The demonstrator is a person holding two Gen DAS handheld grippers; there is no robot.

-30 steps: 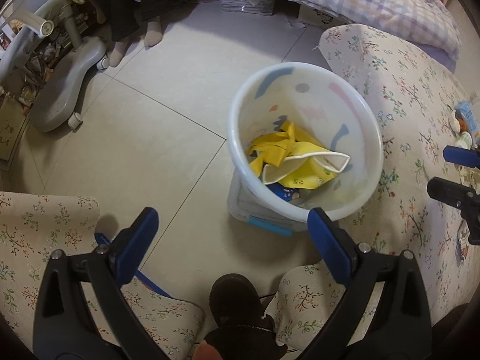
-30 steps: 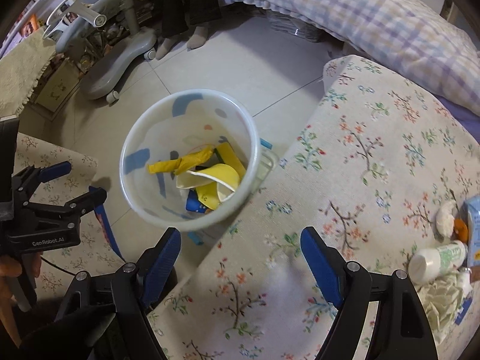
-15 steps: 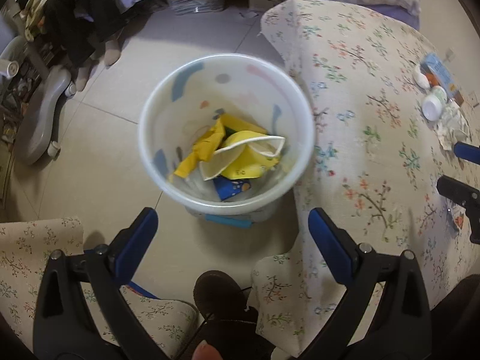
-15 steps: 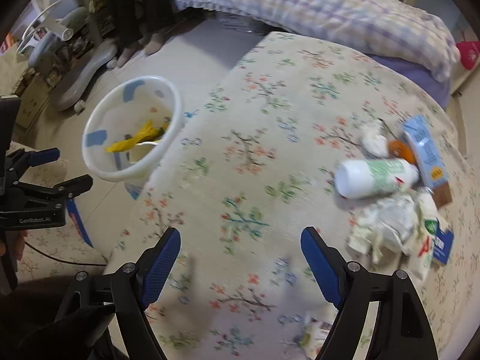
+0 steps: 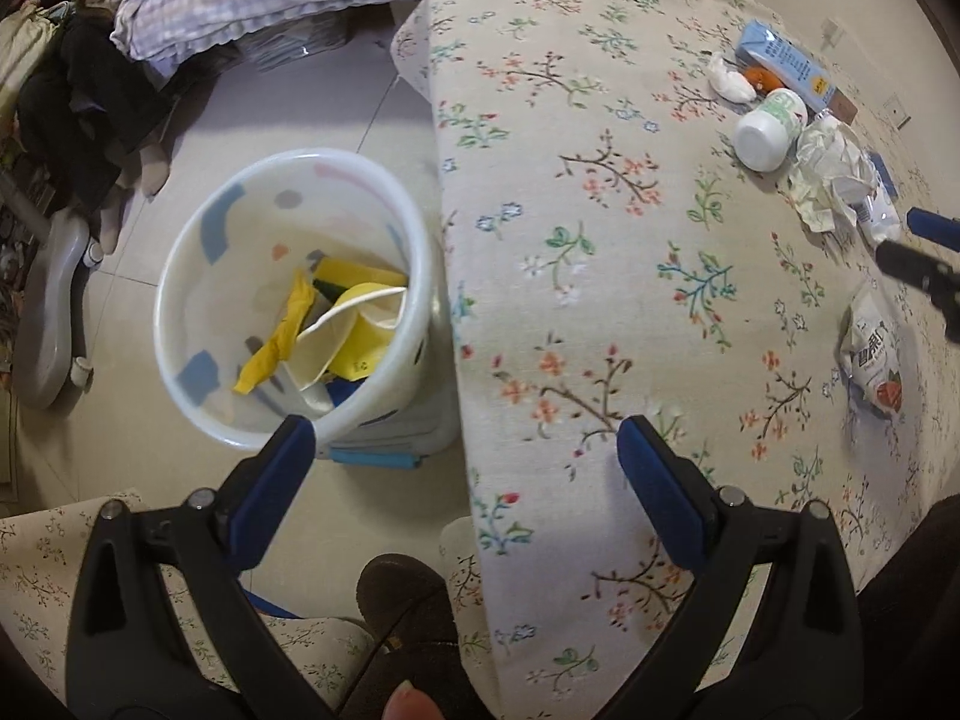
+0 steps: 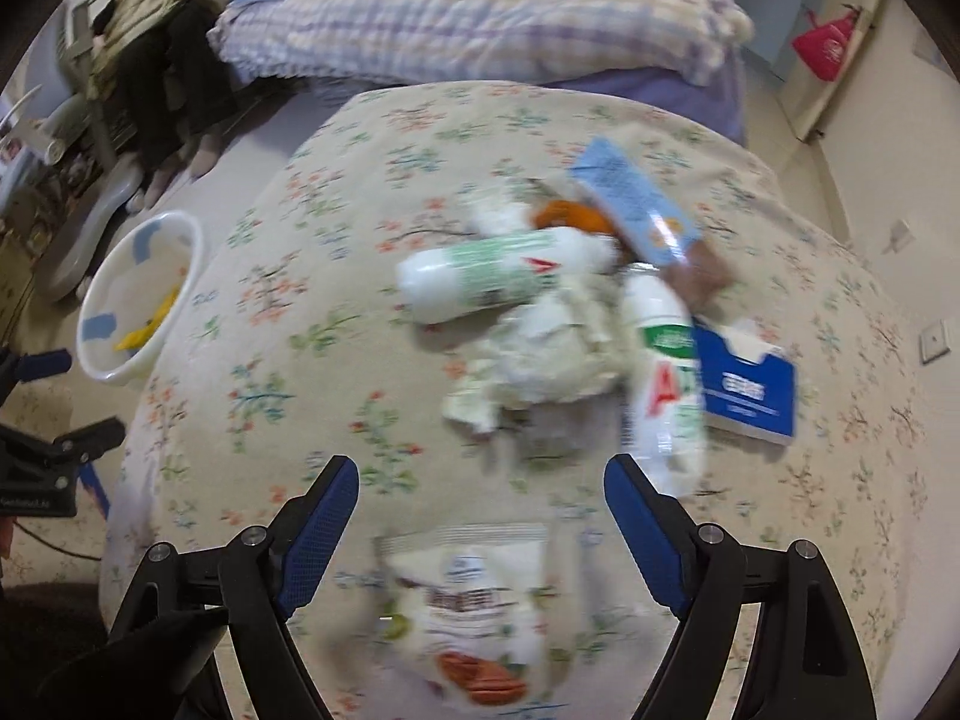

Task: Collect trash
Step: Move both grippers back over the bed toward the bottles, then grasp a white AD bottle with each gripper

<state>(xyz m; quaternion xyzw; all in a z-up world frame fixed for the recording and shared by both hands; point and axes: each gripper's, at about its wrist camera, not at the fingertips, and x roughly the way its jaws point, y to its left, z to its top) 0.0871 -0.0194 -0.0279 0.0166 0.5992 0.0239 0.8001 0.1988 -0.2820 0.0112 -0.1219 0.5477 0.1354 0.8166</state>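
Litter on the flowered tablecloth looks light and crushable: the snack packet near its front edge suits a mid-body pinch from the wide-open, empty right gripper.

Right claw open, empty, above snack packet on floral cloth.

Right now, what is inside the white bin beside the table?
The white bin holds crumpled yellow wrappers and a white-rimmed yellow paper bowl. Whatever lies beneath them is covered.
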